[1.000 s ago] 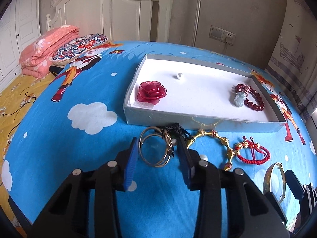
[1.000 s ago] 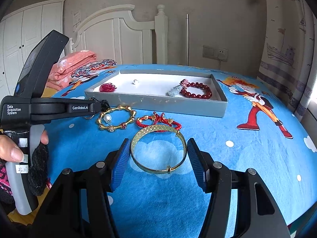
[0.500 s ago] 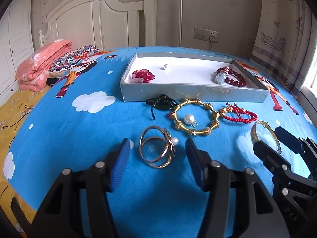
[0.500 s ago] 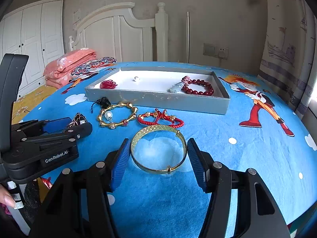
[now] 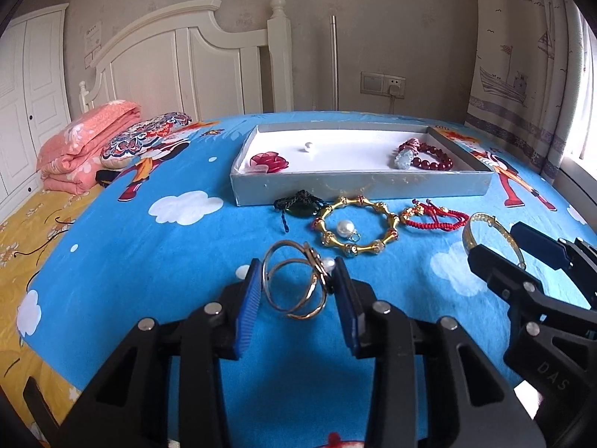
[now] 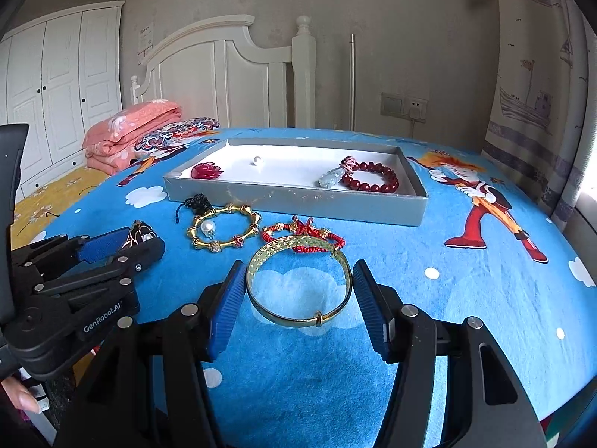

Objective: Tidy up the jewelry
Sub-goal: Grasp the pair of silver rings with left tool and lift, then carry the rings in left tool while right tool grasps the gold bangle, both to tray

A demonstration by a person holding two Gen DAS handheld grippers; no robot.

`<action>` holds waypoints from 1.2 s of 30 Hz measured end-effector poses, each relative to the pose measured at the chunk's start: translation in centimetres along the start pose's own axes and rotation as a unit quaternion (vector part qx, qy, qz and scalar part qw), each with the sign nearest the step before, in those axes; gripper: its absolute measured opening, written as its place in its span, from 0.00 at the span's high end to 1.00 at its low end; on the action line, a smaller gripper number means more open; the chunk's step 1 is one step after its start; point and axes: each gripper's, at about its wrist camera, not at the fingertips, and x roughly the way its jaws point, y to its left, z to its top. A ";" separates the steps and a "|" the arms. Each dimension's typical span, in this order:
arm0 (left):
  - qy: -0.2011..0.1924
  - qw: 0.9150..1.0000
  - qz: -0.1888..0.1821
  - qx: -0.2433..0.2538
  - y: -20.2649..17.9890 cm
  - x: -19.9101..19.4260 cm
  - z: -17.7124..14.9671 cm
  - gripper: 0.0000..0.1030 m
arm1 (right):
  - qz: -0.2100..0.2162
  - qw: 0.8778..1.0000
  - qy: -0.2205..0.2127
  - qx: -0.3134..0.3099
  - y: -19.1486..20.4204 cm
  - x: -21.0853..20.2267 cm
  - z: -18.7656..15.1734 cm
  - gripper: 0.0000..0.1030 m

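Black left gripper: "GenRobot.AI"

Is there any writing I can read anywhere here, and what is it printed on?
"GenRobot.AI": white lettering on the black left gripper, seen from the right wrist.
"DAS": faint embossed letters on the black right gripper, seen from the left wrist.
White paper notice on the wall: too small to read.

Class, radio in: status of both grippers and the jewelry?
Left gripper shut on double-ring bangle. Right gripper open around gold bangle. Tray ahead, unobstructed.
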 end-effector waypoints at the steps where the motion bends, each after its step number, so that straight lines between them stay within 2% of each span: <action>1: -0.006 1.000 0.001 -0.001 0.0 -0.3 -0.1 0.64 | -0.001 1.000 0.001 0.001 0.0 0.0 0.0 0.46; 5: -0.019 1.000 0.008 -0.013 0.4 -0.9 -0.1 0.64 | -0.004 1.000 0.003 0.003 -0.1 0.0 0.0 0.46; 10: -0.013 1.000 0.012 -0.026 0.9 -0.6 -0.2 0.64 | -0.004 1.000 0.003 0.002 -0.1 0.0 0.0 0.46; 22: -0.034 0.999 0.013 -0.019 0.6 -1.2 -0.4 0.64 | -0.009 1.000 0.000 0.009 -0.3 -0.2 0.6 0.46; 36: -0.073 0.997 0.020 -0.020 0.7 -2.2 3.8 0.64 | -0.024 0.999 -0.034 0.000 -0.4 -0.5 4.7 0.46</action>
